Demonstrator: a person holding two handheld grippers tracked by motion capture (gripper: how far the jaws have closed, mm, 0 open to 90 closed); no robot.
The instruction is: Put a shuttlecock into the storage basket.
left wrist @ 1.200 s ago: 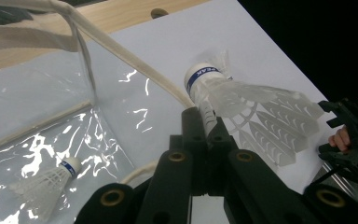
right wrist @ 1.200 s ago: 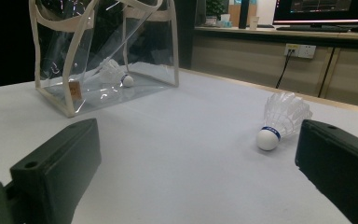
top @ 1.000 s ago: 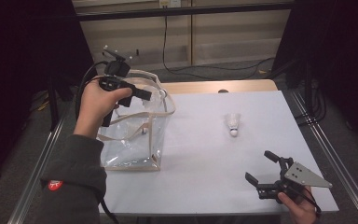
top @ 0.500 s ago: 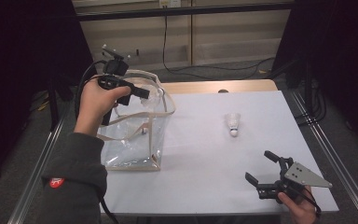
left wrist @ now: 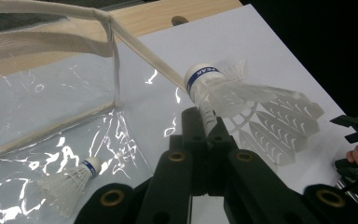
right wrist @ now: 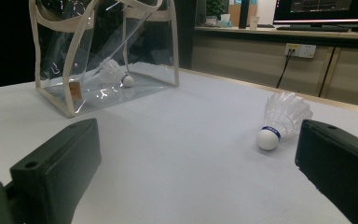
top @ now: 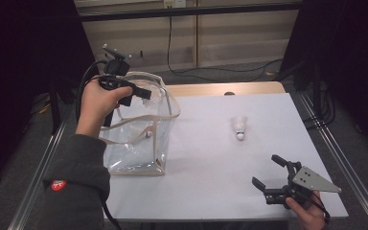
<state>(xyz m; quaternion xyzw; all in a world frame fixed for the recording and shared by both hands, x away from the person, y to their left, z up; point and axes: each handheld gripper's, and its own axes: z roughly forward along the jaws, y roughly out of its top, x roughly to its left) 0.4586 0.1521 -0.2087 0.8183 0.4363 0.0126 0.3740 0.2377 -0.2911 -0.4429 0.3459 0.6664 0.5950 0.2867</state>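
Observation:
My left gripper (top: 143,93) hangs over the mouth of a clear plastic bag (top: 160,113) with cream straps. In the left gripper view its jaws (left wrist: 205,127) are shut on the skirt of a white shuttlecock (left wrist: 256,105), whose cork has a blue band. A second shuttlecock (left wrist: 72,180) lies on the bag's floor (top: 147,134) (right wrist: 117,73). A third shuttlecock (top: 240,127) (right wrist: 282,118) rests on the white table, cork toward me. My right gripper (top: 265,169) stands open near the front right corner, nothing between its jaws (right wrist: 196,172).
The white tabletop (top: 211,158) ends in a wooden strip (top: 220,89) at the back. Metal rails (top: 338,153) run along both sides. The bag (right wrist: 81,60) stands at the table's left. Cables lie on the floor behind.

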